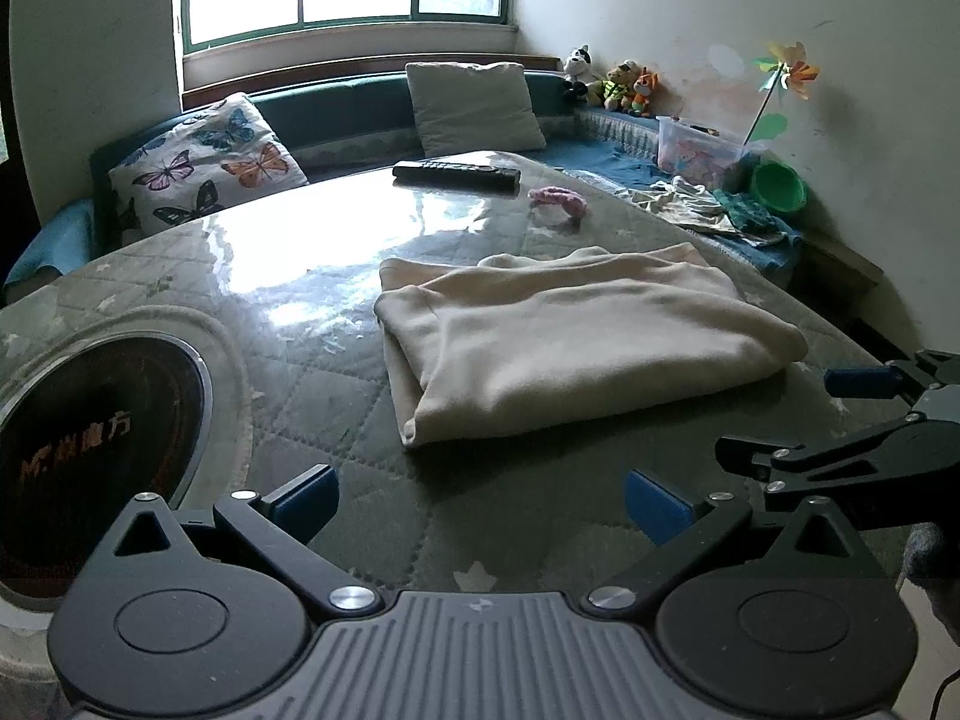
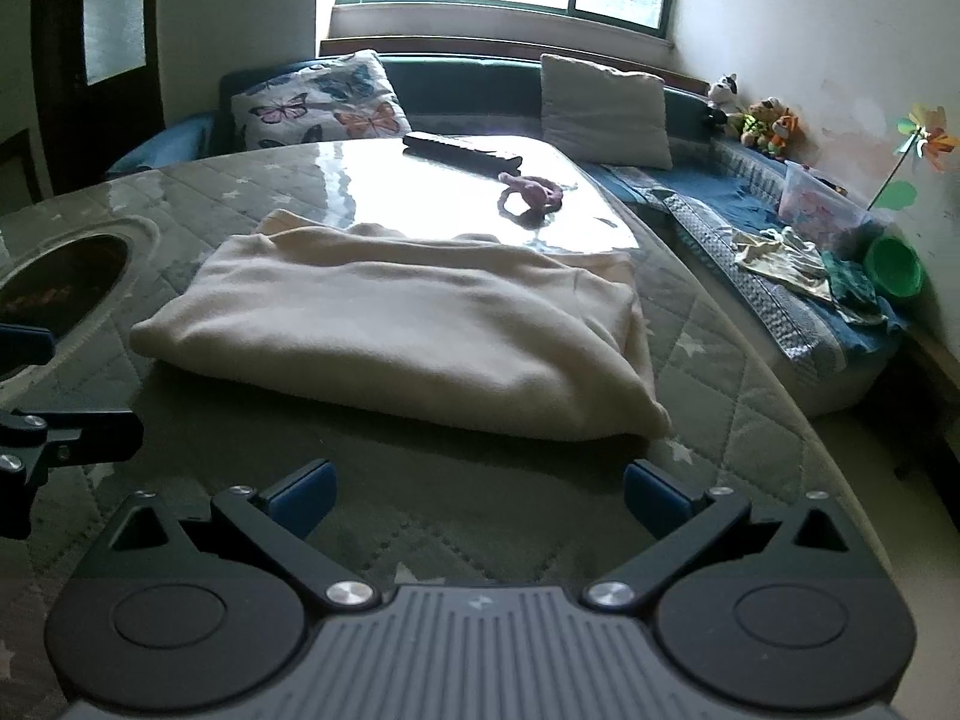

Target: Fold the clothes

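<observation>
A cream garment (image 1: 576,330) lies folded into a thick rectangle on the quilted, plastic-covered table (image 1: 336,420), roughly at its middle, with nothing gripping it. Both tools hang just short of its near edge. The left gripper (image 1: 480,507) has its blue-padded fingers spread wide over bare tabletop, nothing between them. The right gripper (image 2: 480,498) is likewise spread as wide as it goes, empty, pointing down at the cloth's near fold without touching it; from the left camera its black linkage shows at the right margin, beside the garment's right corner. Further back on the table sit a black remote control (image 1: 456,171) and, nearer the garment, a small pink hair tie (image 2: 531,195). A round dark inset (image 1: 90,450) is sunk into the table's left part. Behind runs a blue bench with a butterfly-print cushion (image 1: 210,162), a plain pale cushion (image 2: 603,111), some stuffed toys (image 1: 624,84) and a green bowl (image 2: 894,267) under the window.
</observation>
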